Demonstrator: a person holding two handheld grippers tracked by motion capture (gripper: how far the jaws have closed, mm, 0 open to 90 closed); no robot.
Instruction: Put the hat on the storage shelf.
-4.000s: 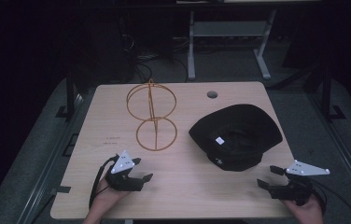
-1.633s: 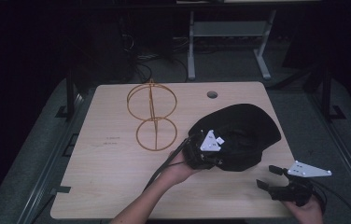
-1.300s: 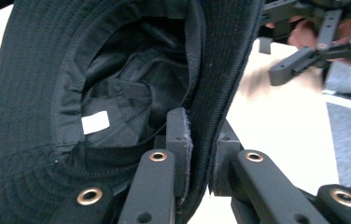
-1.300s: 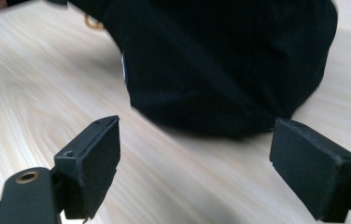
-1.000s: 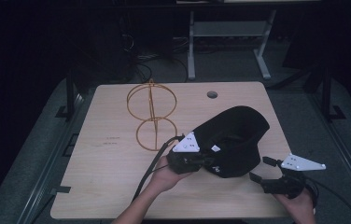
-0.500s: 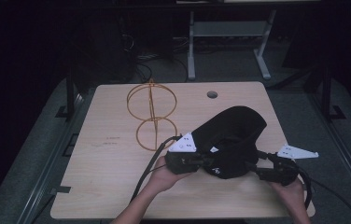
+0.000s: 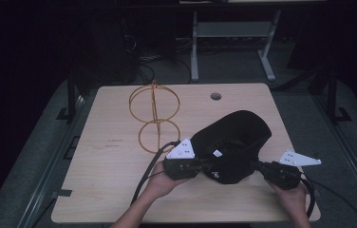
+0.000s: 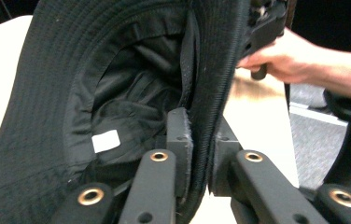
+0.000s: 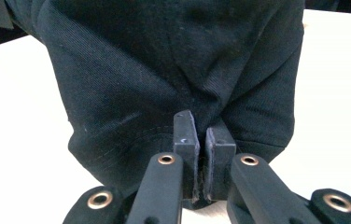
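A black bucket hat (image 7: pixel 236 142) with a small white label inside (image 8: pixel 105 140) is held over the front right of the wooden table (image 7: pixel 115 180). My left gripper (image 7: pixel 204 166) is shut on the hat's brim (image 8: pixel 211 88), which stands on edge between its pads (image 8: pixel 179 135). My right gripper (image 7: pixel 257 165) is shut on the hat's other side, with a fold of black cloth (image 9: pixel 183 74) pinched between its pads (image 9: pixel 186 135). The hat's opening faces the left gripper's camera.
A gold wire stand (image 7: pixel 154 118) made of rings on a post stands at the table's middle left. A round cable hole (image 7: pixel 215 96) lies near the far edge. Cables trail from both grippers off the front edge.
The left gripper came from the front left to the hat, shut on its brim and tipped it up. The right gripper then moved in from the right and shut on the other side.
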